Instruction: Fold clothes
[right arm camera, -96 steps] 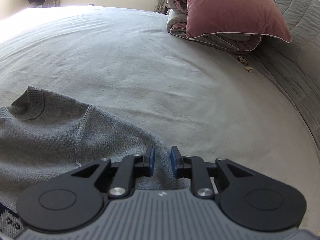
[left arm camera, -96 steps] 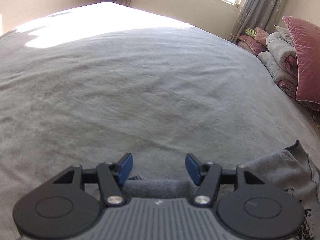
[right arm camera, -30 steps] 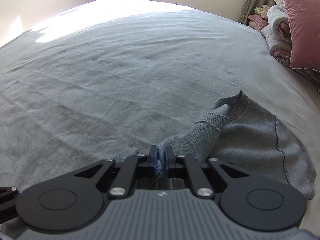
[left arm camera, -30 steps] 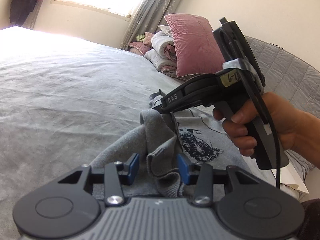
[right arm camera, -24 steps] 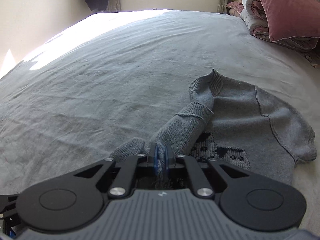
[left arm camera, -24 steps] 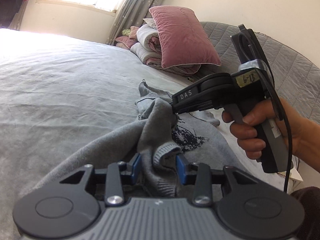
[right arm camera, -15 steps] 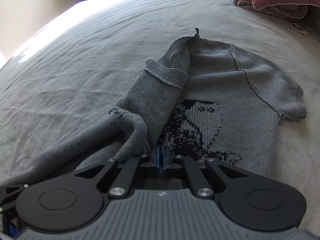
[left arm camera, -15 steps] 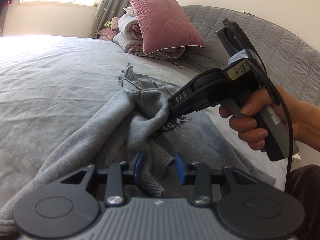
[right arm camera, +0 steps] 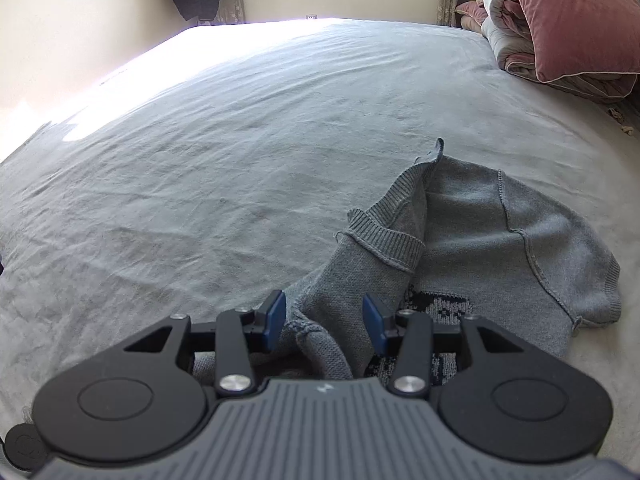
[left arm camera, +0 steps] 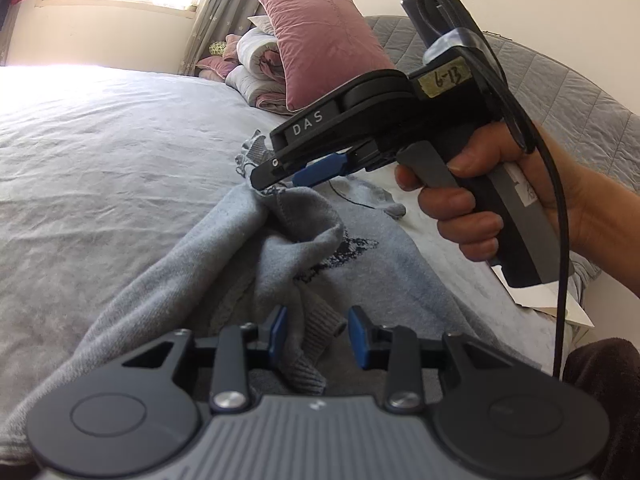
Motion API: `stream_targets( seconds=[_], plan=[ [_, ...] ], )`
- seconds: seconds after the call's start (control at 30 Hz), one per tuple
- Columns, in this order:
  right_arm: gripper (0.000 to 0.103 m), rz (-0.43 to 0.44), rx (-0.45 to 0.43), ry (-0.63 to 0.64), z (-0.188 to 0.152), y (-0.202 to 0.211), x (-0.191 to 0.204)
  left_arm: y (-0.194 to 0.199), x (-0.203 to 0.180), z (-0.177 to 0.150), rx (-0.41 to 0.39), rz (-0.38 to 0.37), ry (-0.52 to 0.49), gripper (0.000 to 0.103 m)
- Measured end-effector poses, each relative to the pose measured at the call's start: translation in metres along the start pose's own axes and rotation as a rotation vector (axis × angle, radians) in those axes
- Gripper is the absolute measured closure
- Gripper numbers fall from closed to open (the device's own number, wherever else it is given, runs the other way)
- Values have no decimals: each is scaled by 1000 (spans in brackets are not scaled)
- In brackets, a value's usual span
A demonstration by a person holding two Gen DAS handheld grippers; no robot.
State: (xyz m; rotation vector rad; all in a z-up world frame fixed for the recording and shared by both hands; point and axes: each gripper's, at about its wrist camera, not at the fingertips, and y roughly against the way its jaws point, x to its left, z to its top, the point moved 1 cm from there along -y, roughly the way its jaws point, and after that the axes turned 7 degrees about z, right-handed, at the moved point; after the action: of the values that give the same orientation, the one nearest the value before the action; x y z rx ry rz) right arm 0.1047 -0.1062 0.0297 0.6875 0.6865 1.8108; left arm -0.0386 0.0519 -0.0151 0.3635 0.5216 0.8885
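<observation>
The grey sweater [right arm camera: 500,240] lies crumpled on the bed [right arm camera: 240,140], toward the edge nearest the camera and the headboard-side corner where the pink pillow [right arm camera: 572,12] rests on rolled bedding. The right tongs [right arm camera: 325,322] are spread wide, a fold of sleeve lying loose between the blue pads (nothing pinched). The left tongs [left arm camera: 316,336] are likewise spread, with the ribbed cuff [left arm camera: 320,326] lying between them, and the person's right hand [left arm camera: 500,196] grips the other tool's handle above the sweater.
</observation>
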Motion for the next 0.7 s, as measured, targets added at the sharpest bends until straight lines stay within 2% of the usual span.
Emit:
stream_targets(
  seconds=[0.03,0.07,0.13,0.23,0.37,0.5,0.7],
  plan=[
    [57,-18,9,20,-2,-3,2,2,-1,0,-3,-2,-9,68],
    [73,-44,18,41,-4,-5,3,4,-2,0,-8,-2,-22,68],
    [95,-79,20,26,-8,-3,-6,6,-3,1,-15,-14,-37,68],
    [95,-125,18,-17,-13,1,-25,10,-7,2,-26,-57,-55,68],
    [95,-108,-8,-155,-16,18,-59,9,-13,1,-27,-60,-79,65],
    [95,-69,-16,-260,-16,29,-79,4,-17,0,-10,0,-96,58],
    [95,-45,-12,-289,-19,30,-83,-9,-21,-2,52,85,-114,60]
  ],
)
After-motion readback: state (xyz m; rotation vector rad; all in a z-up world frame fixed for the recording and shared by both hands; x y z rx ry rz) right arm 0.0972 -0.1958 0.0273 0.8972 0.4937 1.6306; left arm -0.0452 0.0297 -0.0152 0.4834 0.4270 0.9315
